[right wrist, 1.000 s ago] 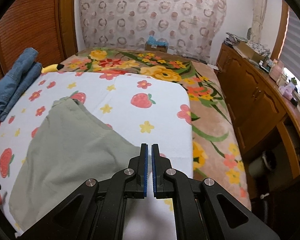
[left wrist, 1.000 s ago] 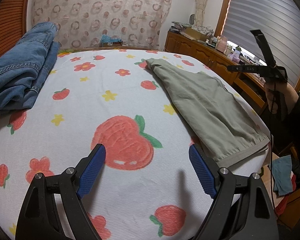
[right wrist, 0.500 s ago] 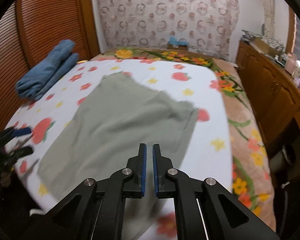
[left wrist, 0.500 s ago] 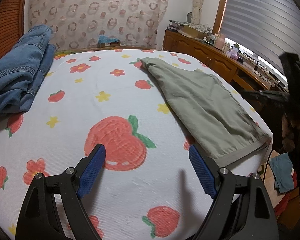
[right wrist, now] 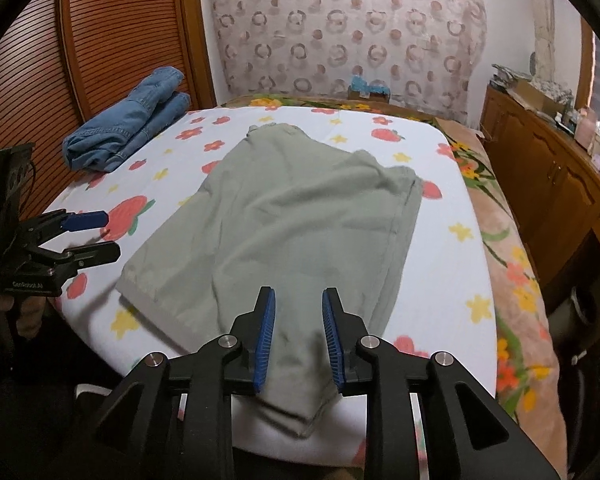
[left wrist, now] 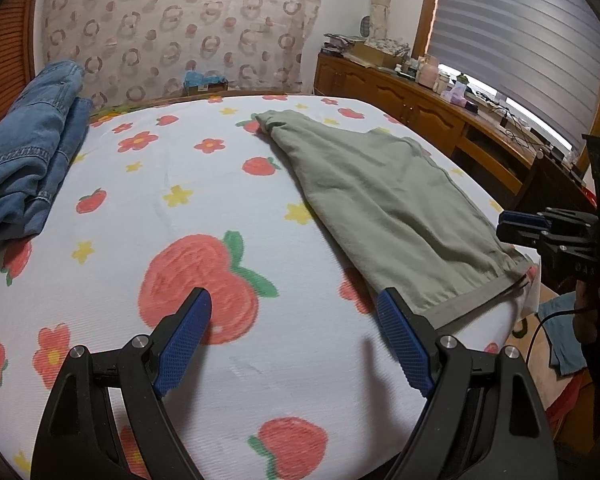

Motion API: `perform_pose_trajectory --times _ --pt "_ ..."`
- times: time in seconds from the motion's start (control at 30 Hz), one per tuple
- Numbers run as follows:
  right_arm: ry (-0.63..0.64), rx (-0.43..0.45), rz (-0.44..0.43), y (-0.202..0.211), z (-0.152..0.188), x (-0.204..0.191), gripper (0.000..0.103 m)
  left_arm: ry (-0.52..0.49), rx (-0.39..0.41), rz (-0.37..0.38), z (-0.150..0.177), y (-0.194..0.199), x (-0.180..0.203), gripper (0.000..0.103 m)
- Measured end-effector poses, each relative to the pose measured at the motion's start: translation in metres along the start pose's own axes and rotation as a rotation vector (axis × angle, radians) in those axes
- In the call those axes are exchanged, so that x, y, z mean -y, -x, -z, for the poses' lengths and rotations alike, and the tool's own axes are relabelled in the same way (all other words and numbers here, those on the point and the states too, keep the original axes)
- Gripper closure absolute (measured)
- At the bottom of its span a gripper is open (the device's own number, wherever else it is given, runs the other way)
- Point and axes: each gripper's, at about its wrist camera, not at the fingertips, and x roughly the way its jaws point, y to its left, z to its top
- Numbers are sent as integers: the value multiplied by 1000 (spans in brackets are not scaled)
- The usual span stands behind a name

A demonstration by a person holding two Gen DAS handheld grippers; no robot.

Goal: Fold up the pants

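Grey-green pants (right wrist: 300,216) lie flat on the strawberry-print sheet (right wrist: 452,264); they also show in the left wrist view (left wrist: 388,200), at the bed's right side with the hem near the edge. My right gripper (right wrist: 298,336) is open and empty, just above the pants' near end. My left gripper (left wrist: 294,336) is open wide and empty, over bare sheet left of the hem. It shows in the right wrist view (right wrist: 88,236) at the left. The right gripper shows at the right edge of the left wrist view (left wrist: 540,228).
Folded blue jeans (left wrist: 24,160) lie at the far left of the bed, also seen in the right wrist view (right wrist: 128,124). A wooden cabinet (left wrist: 420,108) with clutter runs along the right. A wooden slatted wall (right wrist: 120,40) stands left. A floral blanket (right wrist: 508,280) lines the bed's right side.
My right gripper has swung round to the near end of the pants, come lower, and opened from shut. My left gripper has moved slightly and stays open.
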Motion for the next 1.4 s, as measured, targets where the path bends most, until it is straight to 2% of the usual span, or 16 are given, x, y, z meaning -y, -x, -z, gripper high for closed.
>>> perform_pose_trajectory --times 0.13,0.4,0.93,1.4 --pt "-14 -3 35 3 3 -5 76 -8 -8 4 0 -3 5 17" --pt "-55 -14 48 6 12 -6 75 -23 -19 0 1 -6 13 17" --pt "-99 -32 47 13 23 -3 70 -46 -14 23 1 -4 23 17" --pt "-97 -35 42 17 28 -9 69 -52 -35 25 4 -12 23 17"
